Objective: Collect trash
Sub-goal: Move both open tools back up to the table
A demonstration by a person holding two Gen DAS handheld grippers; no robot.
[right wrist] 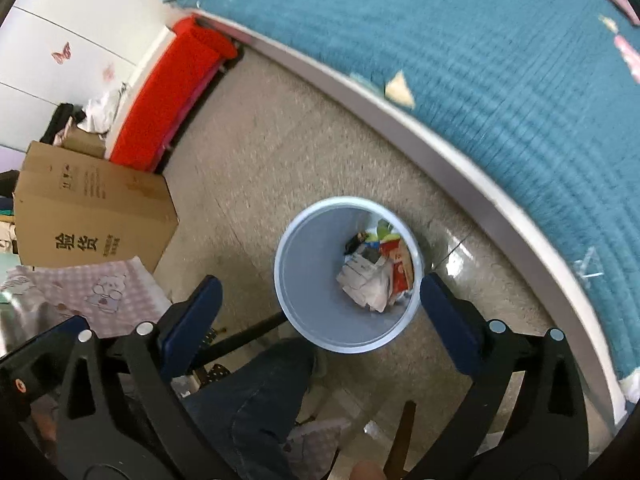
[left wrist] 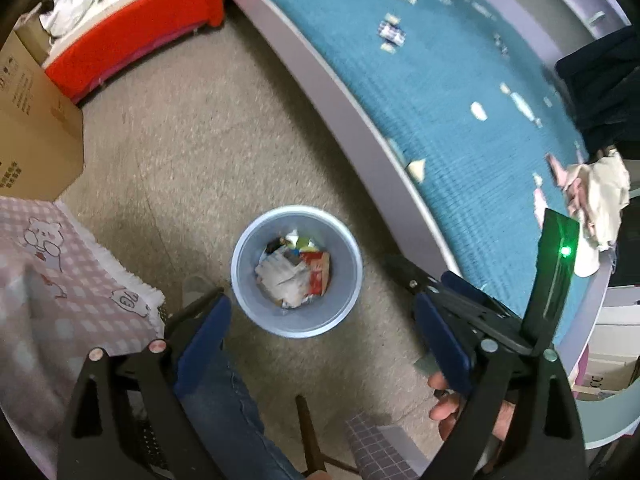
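Both grippers hang spread wide with nothing between their blue pads, above a pale blue trash bin [left wrist: 297,272] on the floor. Left gripper [left wrist: 320,320] has the bin ahead and centred between its fingers; only its view catches the right gripper [left wrist: 424,292] from the side, beside a green-lit device [left wrist: 558,268]. Right gripper [right wrist: 320,308] has the bin [right wrist: 348,274] just ahead, its rim touching the right pad in the picture. Wrappers and crumpled paper [right wrist: 374,276] fill the bin. Beyond lies a bed [left wrist: 460,92] strewn with paper scraps [left wrist: 416,168].
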